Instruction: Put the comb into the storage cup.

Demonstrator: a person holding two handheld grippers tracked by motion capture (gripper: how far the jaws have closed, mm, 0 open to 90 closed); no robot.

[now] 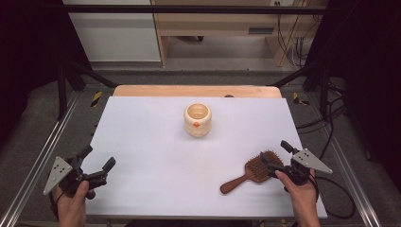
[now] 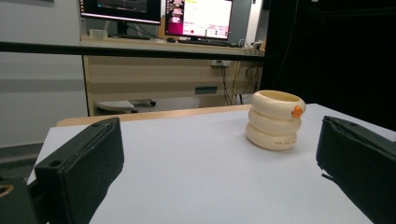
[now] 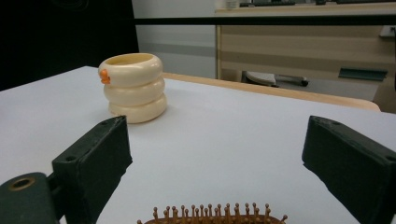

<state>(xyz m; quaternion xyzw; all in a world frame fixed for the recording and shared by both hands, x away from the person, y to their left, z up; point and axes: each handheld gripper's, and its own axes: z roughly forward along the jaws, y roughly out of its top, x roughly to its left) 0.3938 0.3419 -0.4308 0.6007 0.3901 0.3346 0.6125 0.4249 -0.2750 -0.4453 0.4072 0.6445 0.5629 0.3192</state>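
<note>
A cream ribbed cup (image 1: 197, 119) with a small orange knob stands upright in the middle of the white table (image 1: 151, 142). A brown wooden hairbrush (image 1: 250, 171) lies bristles up near the front right, handle pointing to the front left. My right gripper (image 1: 276, 152) is open right at the brush head, and the bristle tips (image 3: 217, 214) rise between its jaws; the cup (image 3: 134, 86) stands farther off. My left gripper (image 1: 98, 157) is open over the front left of the table with nothing between its jaws, facing the cup (image 2: 275, 119).
The table's wooden far edge (image 1: 196, 91) borders a floor with a metal frame and cables at the right (image 1: 331, 118). A desk with monitors (image 2: 159, 11) stands beyond the table.
</note>
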